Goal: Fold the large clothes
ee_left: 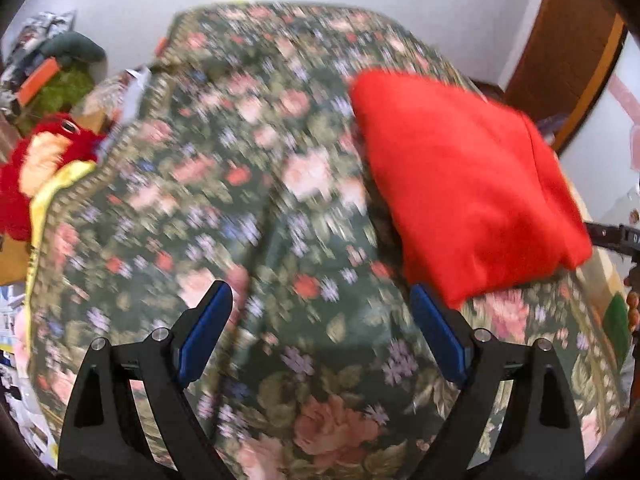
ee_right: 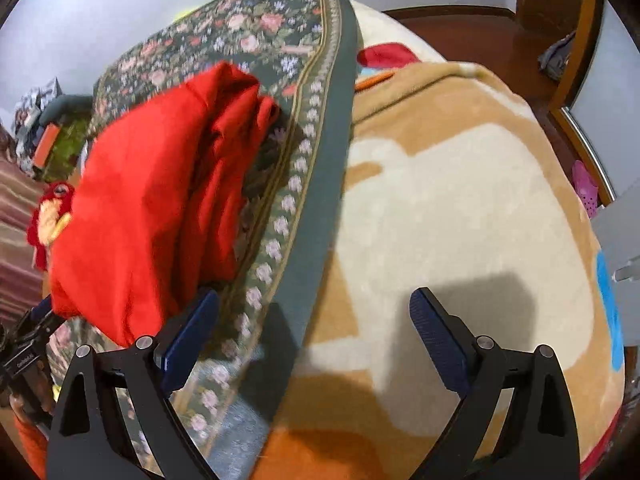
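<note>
Left wrist view: the left gripper hangs over the flowered bedspread with its jaws spread wide and nothing between them. The folded red garment lies at two o'clock, just beyond the right finger.

Right wrist view: the right gripper is likewise spread apart and empty, over the bedspread's green border and a tan blanket. The red garment sits at ten o'clock.

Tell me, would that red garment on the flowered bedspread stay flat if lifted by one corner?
Probably not. The red garment lies bunched in soft folds, so it would likely droop and unfold. It looks thin, so probably light. On the flowered bedspread it would likely drag, not slide cleanly.
</note>
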Tool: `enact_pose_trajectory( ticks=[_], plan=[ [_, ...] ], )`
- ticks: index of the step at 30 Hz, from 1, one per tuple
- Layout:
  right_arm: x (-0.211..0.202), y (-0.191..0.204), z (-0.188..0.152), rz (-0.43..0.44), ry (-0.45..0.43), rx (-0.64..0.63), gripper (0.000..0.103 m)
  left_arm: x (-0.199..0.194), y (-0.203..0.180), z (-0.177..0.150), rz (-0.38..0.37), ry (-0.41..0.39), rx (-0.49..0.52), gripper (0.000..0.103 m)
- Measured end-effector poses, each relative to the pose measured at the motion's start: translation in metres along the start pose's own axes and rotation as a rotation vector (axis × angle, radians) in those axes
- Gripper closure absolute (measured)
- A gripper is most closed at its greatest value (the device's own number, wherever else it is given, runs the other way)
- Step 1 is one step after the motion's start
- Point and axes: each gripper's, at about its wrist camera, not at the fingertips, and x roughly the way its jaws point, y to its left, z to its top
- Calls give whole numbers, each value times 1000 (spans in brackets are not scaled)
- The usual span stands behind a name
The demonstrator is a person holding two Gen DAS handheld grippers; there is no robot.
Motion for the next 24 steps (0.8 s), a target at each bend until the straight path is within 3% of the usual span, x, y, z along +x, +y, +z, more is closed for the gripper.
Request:
enact_pose_trajectory(
  ticks=[4,10,16,24],
  plan=[
    [-14,15,10,48,-68,-7,8,-12,6,28,-12,-72,-19,12],
    [-10,44,31,129,-112,-64,8,5,0,68,-94,-95,-29,12],
    [42,50,46,177,3,-27,8,55,-6,86,-318,41,-131,12],
    [81,43,51,248,106,3,8,117,-10,89,-480,181,-210,12]
  ],
)
